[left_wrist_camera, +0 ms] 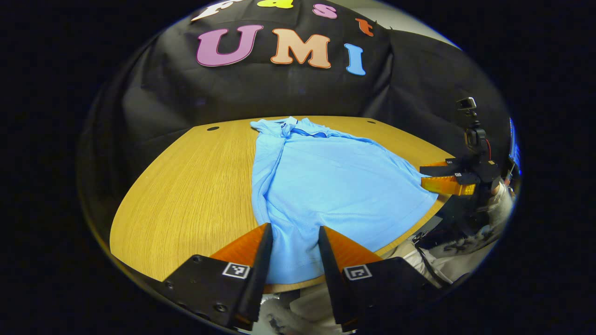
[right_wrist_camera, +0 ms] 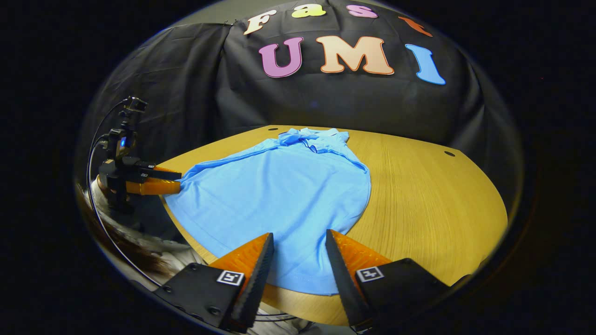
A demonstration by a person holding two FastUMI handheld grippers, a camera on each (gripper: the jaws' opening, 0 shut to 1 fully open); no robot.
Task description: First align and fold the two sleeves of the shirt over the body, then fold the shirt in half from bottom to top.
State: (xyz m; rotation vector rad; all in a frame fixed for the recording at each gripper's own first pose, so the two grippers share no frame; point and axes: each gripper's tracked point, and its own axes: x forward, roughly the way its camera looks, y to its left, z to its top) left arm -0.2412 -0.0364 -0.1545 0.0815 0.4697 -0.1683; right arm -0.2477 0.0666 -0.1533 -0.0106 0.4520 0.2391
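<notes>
Both grippers (left_wrist_camera: 295, 232) at shirt (left_wrist_camera: 326, 186) hem

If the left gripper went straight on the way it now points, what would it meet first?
Most likely the blue shirt: the left gripper has its jaws open over the hem at the near table edge, and cloth fills the line ahead. Whether it would land on the fabric or skim above it is unclear.

Lighting's pretty even from overhead in both views, with the light blue fabric shirt (left_wrist_camera: 326, 186) and the round light-wood table (left_wrist_camera: 195, 186) bright and crisp. Soft sheen on the wood, barely any shadows. The black cloth backdrop (right_wrist_camera: 186, 93) goes murky. Heavy fisheye bending at the rims, where things darken and blur.
</notes>
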